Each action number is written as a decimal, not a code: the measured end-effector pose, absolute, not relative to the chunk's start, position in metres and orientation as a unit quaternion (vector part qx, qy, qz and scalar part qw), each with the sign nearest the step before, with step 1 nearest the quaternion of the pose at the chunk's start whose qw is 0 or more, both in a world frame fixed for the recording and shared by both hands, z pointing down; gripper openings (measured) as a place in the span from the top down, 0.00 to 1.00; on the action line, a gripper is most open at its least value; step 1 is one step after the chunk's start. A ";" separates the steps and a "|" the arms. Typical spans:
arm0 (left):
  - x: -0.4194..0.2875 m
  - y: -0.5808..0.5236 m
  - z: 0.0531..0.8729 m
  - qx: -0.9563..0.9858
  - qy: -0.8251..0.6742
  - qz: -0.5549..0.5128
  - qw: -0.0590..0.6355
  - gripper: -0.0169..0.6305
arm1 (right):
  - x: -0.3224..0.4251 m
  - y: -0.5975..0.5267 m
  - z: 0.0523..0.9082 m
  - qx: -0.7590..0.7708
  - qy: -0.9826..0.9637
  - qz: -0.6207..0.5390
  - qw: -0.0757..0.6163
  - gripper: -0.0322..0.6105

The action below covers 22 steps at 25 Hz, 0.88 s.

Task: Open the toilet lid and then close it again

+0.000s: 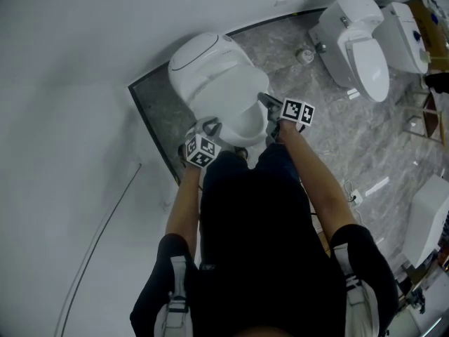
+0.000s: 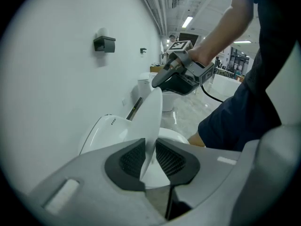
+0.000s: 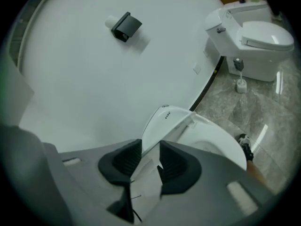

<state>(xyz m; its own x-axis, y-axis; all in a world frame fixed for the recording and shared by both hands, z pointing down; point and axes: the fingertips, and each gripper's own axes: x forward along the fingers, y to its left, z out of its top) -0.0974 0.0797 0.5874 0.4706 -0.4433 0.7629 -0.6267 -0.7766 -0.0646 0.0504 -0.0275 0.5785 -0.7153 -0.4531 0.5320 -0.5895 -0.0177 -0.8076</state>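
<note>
Handling assessment: lid (image 1: 224, 93) is appearing as a thin, rigid plastic shell, judged light but glossy, so likely slippery under rubber. The rear hinge, not clearly showing, is presumably carrying most of the weight, so the force needed should be small and even. The best hold is judged to be the free front rim, one grip on each side, which is where both tools are sitting. Twisting one side against the other would be risking hinge strain, and an early release would be risking a slam onto the seat (image 3: 218, 145).

Left gripper (image 2: 150, 157) is standing partly closed, its ribbed pads (image 2: 131, 159) pressing on both faces of the lid's near edge. Right gripper (image 3: 150, 161) is likewise partly closed with the rim passing between its jaws, and both pads are appearing to touch it. In the left gripper view it is clasping the far side of the same rim.

Location: lid is standing part-raised, tilted up off the seat of the toilet (image 1: 203, 55) directly in front of the person, beside the curved white wall (image 1: 70, 83).

Appearance: plain white, smooth and oval, with a thin rounded edge. No cracks or marks are showing.
</note>
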 end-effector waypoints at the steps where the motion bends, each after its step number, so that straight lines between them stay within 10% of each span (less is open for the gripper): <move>1: -0.097 0.079 0.586 0.849 -0.318 0.407 0.113 0.85 | 0.051 -0.028 0.577 0.375 -0.702 0.602 0.060 0.76; 22: -0.138 0.027 0.559 0.811 -0.409 0.389 0.154 0.88 | 0.049 -0.041 0.538 0.302 -0.789 0.523 0.114 0.74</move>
